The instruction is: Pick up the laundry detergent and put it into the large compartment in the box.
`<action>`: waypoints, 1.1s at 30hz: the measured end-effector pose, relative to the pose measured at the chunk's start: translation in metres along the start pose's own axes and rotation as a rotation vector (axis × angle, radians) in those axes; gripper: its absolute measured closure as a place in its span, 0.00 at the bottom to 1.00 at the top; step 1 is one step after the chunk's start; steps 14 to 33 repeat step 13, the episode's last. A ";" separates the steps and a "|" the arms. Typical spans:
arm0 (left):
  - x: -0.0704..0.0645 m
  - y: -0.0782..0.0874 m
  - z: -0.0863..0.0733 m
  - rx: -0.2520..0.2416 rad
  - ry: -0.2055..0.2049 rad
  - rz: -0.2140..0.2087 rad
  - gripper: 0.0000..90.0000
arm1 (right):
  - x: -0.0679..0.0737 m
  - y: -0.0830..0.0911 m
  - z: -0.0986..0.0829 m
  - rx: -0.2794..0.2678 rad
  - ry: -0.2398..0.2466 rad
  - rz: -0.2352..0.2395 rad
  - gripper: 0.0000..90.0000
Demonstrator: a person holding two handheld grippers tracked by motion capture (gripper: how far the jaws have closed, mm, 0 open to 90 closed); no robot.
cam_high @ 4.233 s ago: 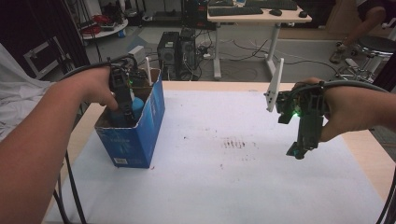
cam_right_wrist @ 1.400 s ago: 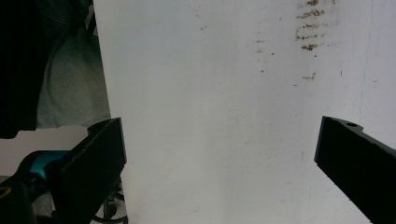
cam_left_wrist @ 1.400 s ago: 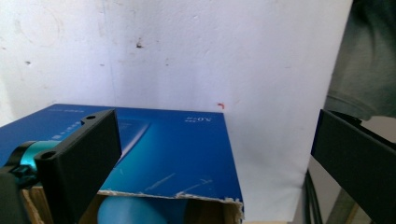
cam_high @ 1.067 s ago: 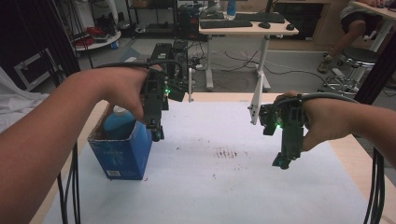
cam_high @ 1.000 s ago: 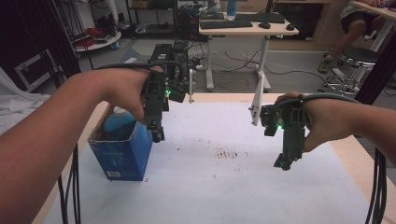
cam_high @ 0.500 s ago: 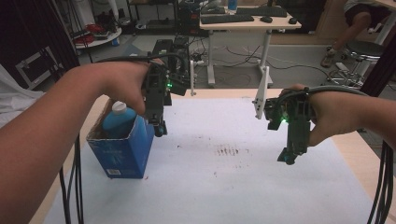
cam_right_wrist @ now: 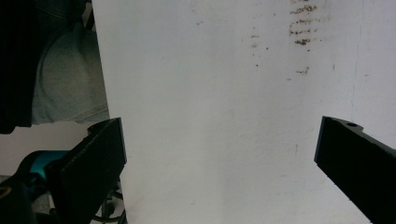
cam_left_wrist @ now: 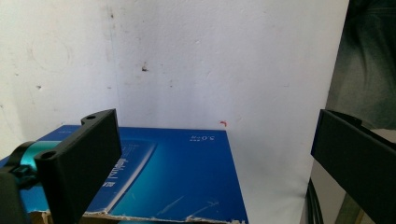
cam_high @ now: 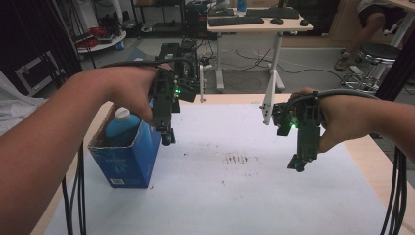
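both our grippers are spread wide, holding nothing. our left gripper (cam_high: 167,139) hangs just beside the blue box (cam_high: 128,156); a careless swing could tip it and the bottle (cam_high: 121,128) inside. our right gripper (cam_high: 298,165) is well apart from the box.

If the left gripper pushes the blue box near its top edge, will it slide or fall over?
The blue box stands upright and taller than wide, so a high push probably tips it. A blue bottle stands inside, likely adding weight. The torn cardboard rim looks soft and may bend. The left gripper hangs open beside it.
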State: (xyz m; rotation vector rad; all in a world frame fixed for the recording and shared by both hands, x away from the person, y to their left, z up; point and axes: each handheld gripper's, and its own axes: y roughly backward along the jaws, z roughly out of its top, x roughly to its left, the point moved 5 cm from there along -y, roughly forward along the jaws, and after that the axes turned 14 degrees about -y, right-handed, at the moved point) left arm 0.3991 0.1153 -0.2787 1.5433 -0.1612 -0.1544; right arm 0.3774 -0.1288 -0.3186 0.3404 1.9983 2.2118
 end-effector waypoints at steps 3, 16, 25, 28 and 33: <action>0.000 0.000 0.000 0.005 -0.001 -0.003 0.02 | -0.001 -0.001 0.000 0.001 0.005 0.001 0.01; 0.000 -0.001 0.001 0.007 -0.004 0.001 0.02 | 0.001 -0.002 0.003 0.000 0.010 0.001 0.01; 0.000 -0.001 0.001 0.007 -0.004 0.001 0.02 | 0.001 -0.002 0.003 0.000 0.010 0.001 0.01; 0.000 -0.001 0.001 0.007 -0.004 0.001 0.02 | 0.001 -0.002 0.003 0.000 0.010 0.001 0.01; 0.000 -0.001 0.001 0.007 -0.004 0.001 0.02 | 0.001 -0.002 0.003 0.000 0.010 0.001 0.01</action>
